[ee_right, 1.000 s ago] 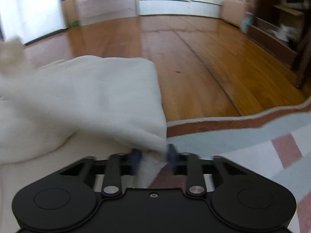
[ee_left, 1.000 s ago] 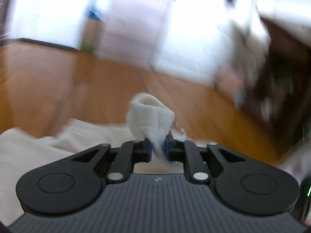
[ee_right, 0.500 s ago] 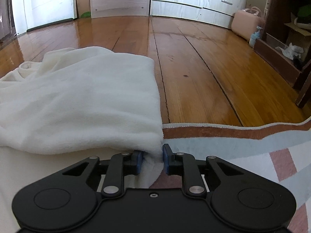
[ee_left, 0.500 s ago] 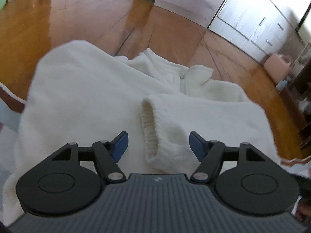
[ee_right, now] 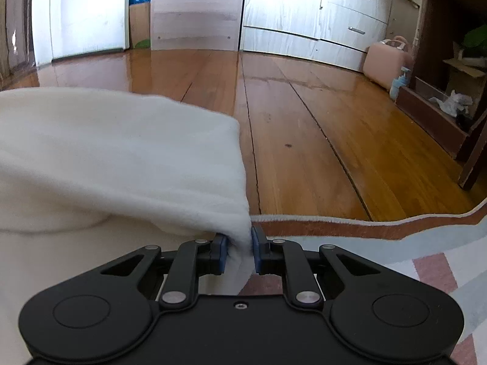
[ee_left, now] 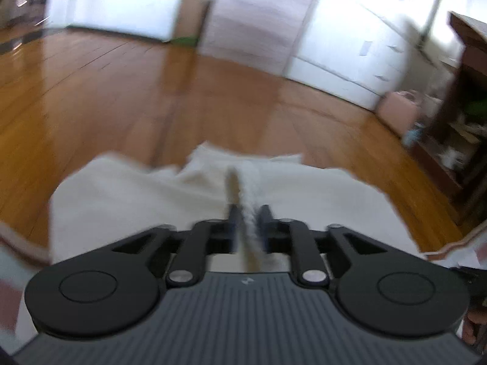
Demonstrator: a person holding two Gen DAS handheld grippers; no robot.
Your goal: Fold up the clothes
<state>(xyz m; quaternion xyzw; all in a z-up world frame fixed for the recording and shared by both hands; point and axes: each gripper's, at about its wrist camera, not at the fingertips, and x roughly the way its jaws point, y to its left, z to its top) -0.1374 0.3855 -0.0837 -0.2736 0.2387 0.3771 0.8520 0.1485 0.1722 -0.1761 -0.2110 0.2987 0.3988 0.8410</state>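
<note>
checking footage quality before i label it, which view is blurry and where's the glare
Left wrist view: motion-smeared throughout, the sleeve cuff and wood floor soft, the far walls blown out white. Right wrist view: sharp, the white garment crisp, glare streaking the glossy floor near the cabinets; fisheye bends the rug edge.

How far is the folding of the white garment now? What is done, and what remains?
Done: the white garment lies spread, partly on the rug, partly on the wooden floor.
In hand: the left gripper is closing on the sleeve cuff, which sits between its fingers; the right gripper pinches a lifted corner of the garment.
Left: no finished compact fold shows yet.
</note>
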